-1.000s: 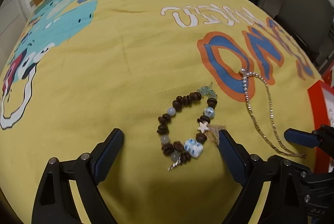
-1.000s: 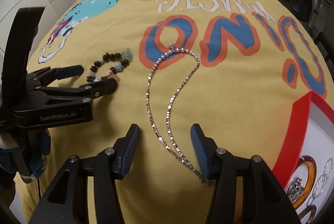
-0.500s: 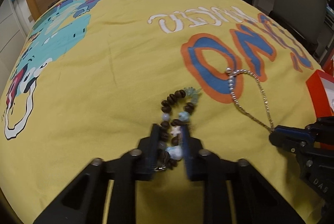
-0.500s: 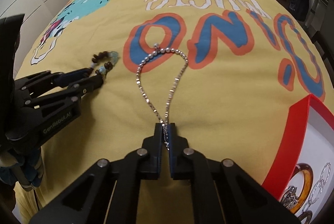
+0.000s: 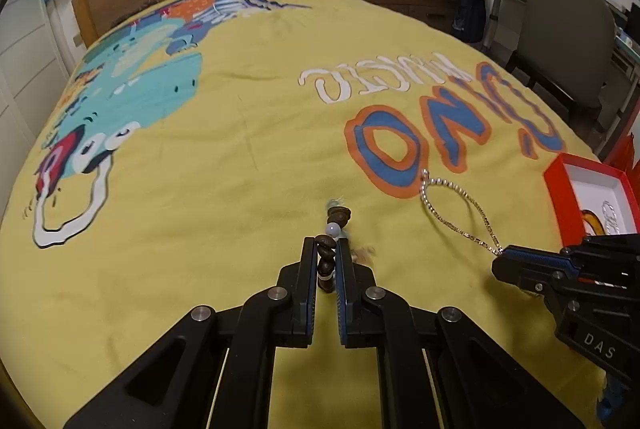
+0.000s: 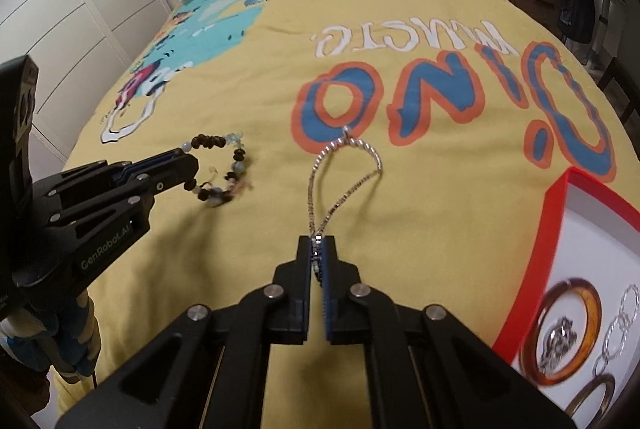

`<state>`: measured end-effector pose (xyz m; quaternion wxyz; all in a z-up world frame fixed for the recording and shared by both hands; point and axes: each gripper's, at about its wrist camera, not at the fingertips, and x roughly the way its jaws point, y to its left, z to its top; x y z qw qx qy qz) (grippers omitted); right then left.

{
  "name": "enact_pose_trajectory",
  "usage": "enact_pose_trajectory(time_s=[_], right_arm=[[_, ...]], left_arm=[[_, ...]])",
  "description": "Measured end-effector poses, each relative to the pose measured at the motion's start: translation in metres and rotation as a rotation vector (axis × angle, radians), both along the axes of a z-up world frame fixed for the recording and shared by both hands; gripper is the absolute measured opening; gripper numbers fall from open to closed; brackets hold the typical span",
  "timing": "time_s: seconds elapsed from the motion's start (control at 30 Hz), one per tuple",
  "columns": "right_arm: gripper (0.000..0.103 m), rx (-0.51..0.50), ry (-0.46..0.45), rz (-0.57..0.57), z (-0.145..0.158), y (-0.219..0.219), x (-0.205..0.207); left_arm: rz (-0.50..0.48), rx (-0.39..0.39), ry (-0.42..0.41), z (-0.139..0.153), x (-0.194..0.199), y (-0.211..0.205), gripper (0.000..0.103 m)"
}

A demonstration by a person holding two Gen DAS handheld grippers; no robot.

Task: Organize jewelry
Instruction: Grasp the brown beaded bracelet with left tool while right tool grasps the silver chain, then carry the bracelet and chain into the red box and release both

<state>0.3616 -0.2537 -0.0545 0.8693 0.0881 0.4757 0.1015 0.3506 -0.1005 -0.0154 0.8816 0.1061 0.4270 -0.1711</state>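
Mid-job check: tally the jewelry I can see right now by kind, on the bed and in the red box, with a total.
Beaded bracelets: 1, the brown and blue beaded bracelet in the left gripper.
Chain necklaces: 1, the silver necklace in the right gripper.
Bangles in the red box: 2, an amber bangle and a partly cropped one.
Silver pieces in the box: 2.
Total: 6.

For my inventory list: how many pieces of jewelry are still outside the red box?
2. The beaded bracelet is in the left gripper; the silver chain necklace is in the right gripper. Others lie inside the red box.
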Motion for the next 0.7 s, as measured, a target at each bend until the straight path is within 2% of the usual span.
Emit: enact_pose_trajectory(time_s=[0.7], right_arm=[[0.004, 0.029, -0.127, 0.034, 0.077, 0.024, -0.096]], left_arm=[[0.019, -0.009, -0.113, 0.075, -0.125, 0.027, 0.008]])
